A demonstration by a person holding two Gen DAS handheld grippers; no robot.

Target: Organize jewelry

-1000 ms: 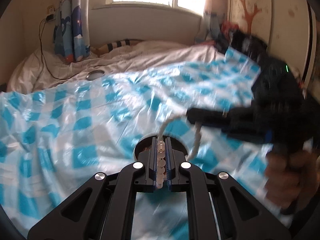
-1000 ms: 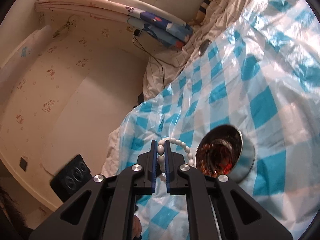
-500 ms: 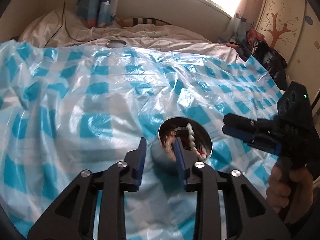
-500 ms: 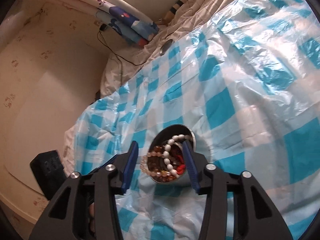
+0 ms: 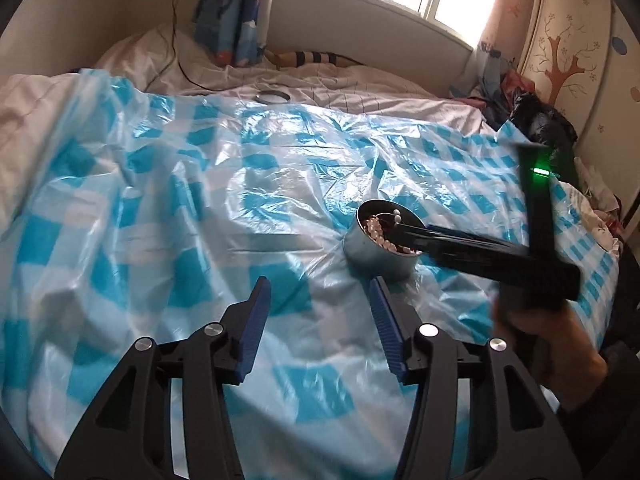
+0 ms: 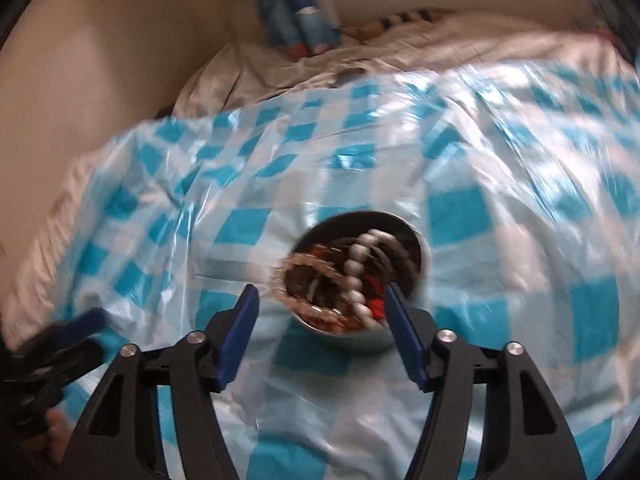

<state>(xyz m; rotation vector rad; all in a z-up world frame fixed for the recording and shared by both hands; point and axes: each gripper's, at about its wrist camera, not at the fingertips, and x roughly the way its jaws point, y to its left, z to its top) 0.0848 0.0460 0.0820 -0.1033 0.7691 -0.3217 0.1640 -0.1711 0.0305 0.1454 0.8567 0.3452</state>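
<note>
In the left wrist view, the left tongs (image 5: 320, 320) are seen spreading with nothing between them, over the blue-checked plastic sheet (image 5: 160, 220) laid on the bed; the metal tin (image 5: 378, 254) stands just beyond, with the right tongs (image 5: 412, 234) reaching over its rim. In the right wrist view, the right tongs (image 6: 320, 312) are likewise opening, empty, above the tin (image 6: 418, 276), where a white bead strand (image 6: 356, 272) lies across darker beads. The strand is judged light, limp and slippery, best pinched across a few beads mid-length.
</note>
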